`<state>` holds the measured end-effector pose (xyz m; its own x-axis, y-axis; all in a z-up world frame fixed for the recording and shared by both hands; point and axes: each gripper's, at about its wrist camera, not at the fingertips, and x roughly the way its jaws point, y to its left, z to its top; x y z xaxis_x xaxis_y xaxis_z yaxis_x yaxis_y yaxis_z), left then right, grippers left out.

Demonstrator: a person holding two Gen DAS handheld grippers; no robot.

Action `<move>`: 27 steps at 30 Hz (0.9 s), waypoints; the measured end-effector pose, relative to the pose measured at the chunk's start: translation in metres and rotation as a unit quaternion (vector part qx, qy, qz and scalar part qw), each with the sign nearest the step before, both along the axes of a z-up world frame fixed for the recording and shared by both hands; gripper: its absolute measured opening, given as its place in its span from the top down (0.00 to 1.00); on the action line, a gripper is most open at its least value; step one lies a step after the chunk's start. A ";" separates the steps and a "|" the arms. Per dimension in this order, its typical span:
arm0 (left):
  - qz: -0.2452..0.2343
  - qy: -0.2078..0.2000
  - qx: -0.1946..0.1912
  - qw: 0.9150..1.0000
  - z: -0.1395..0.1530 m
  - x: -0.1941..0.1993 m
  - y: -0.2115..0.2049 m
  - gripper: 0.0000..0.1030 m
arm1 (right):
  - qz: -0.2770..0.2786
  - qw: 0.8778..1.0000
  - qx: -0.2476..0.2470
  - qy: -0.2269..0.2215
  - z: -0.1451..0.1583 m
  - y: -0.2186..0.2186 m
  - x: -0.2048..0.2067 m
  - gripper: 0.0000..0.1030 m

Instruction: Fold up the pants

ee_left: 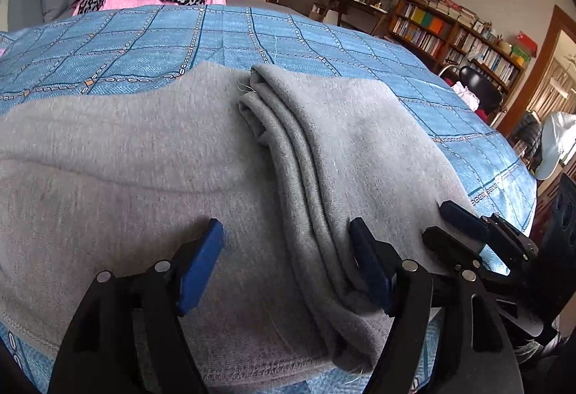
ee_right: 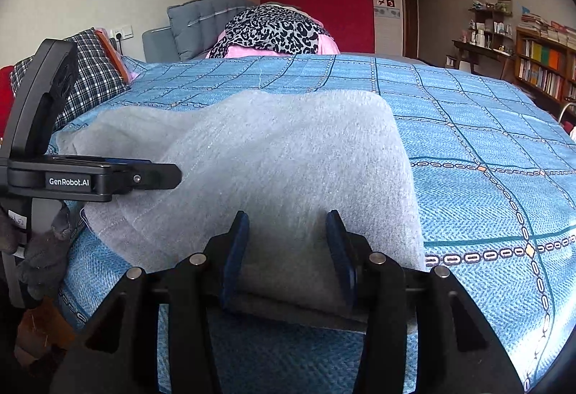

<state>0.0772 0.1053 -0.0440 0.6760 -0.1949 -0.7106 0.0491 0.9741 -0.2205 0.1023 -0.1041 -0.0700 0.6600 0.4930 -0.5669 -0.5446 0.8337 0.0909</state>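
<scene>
The soft grey fleece pants [ee_left: 151, 156] lay spread on the blue checked bedspread [ee_left: 324, 45], with a folded ridge running from 12 down to 6 o'clock in the left wrist view. The left gripper [ee_left: 288, 264] had its jaws wide apart, straddling that ridge near the hem. The right gripper [ee_right: 288, 257] sat at the pants' near edge, jaws apart too, fabric between them but not pinched. A leopard-print cloth [ee_right: 273, 30] was piled up at 12 o'clock.
</scene>
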 end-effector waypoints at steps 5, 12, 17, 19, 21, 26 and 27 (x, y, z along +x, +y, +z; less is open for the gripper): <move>0.010 -0.004 -0.001 1.000 0.002 -0.006 0.001 0.28 | 0.001 1.000 0.002 0.002 0.001 -0.001 0.001 0.55; 0.050 -0.022 0.002 0.999 0.021 -0.028 0.021 0.26 | 0.000 1.000 0.004 0.002 0.001 -0.002 0.000 0.54; 0.106 -0.037 0.004 0.994 0.037 -0.047 0.052 0.25 | 0.000 1.000 0.002 -0.001 0.001 0.000 -0.001 0.49; 0.129 -0.041 0.007 0.991 0.041 -0.054 0.067 0.25 | 0.000 1.000 0.001 -0.003 0.001 0.001 -0.001 0.48; 0.154 -0.042 0.012 0.987 0.043 -0.059 0.079 0.25 | -0.001 1.000 0.001 -0.002 0.001 0.000 -0.001 0.48; 0.218 -0.039 -0.005 0.975 0.042 -0.079 0.116 0.25 | -0.001 1.000 0.000 -0.003 0.001 0.001 -0.001 0.48; 0.230 -0.039 -0.008 0.972 0.042 -0.083 0.122 0.25 | -0.002 1.000 0.000 -0.003 0.000 0.001 -0.001 0.48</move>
